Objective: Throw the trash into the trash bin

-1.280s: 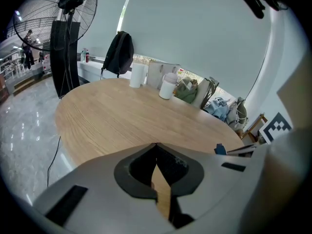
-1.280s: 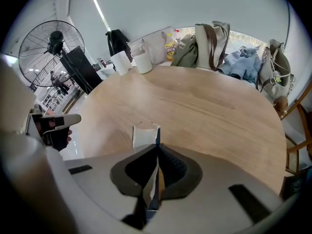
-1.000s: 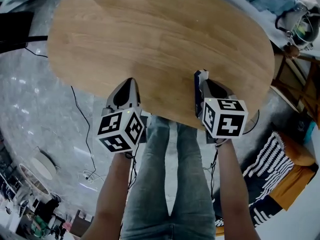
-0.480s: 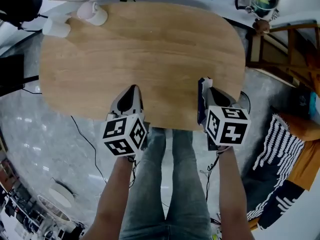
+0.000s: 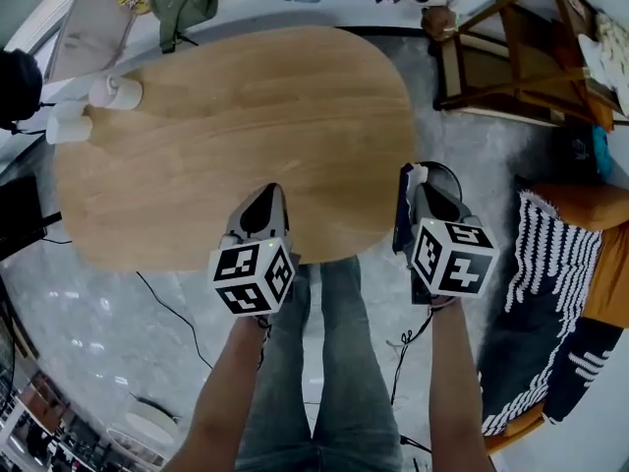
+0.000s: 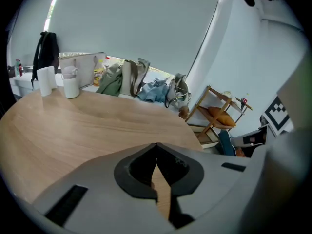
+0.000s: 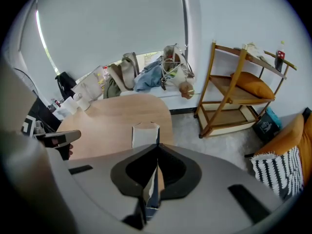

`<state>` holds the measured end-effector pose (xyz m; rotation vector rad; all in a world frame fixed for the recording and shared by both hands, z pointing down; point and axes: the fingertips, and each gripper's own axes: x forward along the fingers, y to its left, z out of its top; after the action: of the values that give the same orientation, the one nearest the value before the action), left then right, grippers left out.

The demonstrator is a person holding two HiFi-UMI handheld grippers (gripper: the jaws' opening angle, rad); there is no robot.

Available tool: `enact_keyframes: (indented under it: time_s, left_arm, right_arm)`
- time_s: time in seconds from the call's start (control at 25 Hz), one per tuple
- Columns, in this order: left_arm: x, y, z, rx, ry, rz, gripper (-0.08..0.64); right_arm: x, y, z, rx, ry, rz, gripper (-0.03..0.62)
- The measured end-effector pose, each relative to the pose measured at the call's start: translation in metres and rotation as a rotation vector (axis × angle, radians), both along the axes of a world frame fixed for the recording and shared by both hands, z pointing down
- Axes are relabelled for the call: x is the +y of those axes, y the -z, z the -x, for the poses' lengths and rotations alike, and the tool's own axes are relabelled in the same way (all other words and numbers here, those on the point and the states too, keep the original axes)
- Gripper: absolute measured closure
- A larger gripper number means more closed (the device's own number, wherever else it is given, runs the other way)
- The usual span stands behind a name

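A flattened white and blue carton [image 7: 145, 133] is pinched in my right gripper [image 7: 157, 146], its white end sticking out past the shut jaws. In the head view the right gripper [image 5: 413, 177] hangs just off the right end of the oval wooden table [image 5: 226, 126], over the grey floor, with the carton's [image 5: 400, 214] blue edge along its left side. My left gripper [image 5: 258, 197] hovers over the table's near edge. Its jaws [image 6: 156, 145] meet at the tips with nothing between them.
Two white cups [image 5: 116, 91] stand at the table's far left. A wooden rack [image 5: 501, 57] with an orange cushion [image 7: 248, 87] stands to the right, a striped textile [image 5: 550, 283] beside it. Bags and clothes [image 7: 146, 74] lie along the far wall. Cables [image 5: 167, 303] run over the floor.
Both grippers have swung to the right along the table's near edge. The right one, still shut on the carton, has left the tabletop and hangs over the floor.
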<state>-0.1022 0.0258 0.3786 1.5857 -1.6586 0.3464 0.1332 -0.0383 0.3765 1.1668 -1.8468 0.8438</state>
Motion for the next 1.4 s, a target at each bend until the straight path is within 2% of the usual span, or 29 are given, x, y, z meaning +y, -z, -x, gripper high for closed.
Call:
enact_keyframes:
  time_s: [0.28, 0.52, 0.92, 1.16, 1.4]
  left_arm:
    - [-0.034, -0.005, -0.068, 0.008, -0.125, 0.008, 0.541]
    - [-0.061, -0.020, -0.104, -0.006, -0.211, 0.030, 0.541]
    - [-0.082, -0.053, -0.122, -0.054, -0.306, 0.080, 0.541]
    - [-0.083, -0.067, -0.124, -0.063, -0.318, 0.106, 0.541]
    - [-0.079, -0.073, -0.125, -0.065, -0.312, 0.122, 0.541]
  right_arm:
    - [-0.008, -0.014, -0.072, -0.014, -0.113, -0.008, 0.581]
    - [-0.016, -0.043, -0.109, -0.015, -0.195, 0.022, 0.581]
    - [-0.016, -0.123, -0.134, -0.008, -0.248, 0.055, 0.580]
    - [-0.009, -0.160, -0.142, 0.006, -0.255, 0.067, 0.580]
    - [-0.004, -0.169, -0.145, 0.008, -0.243, 0.058, 0.578]
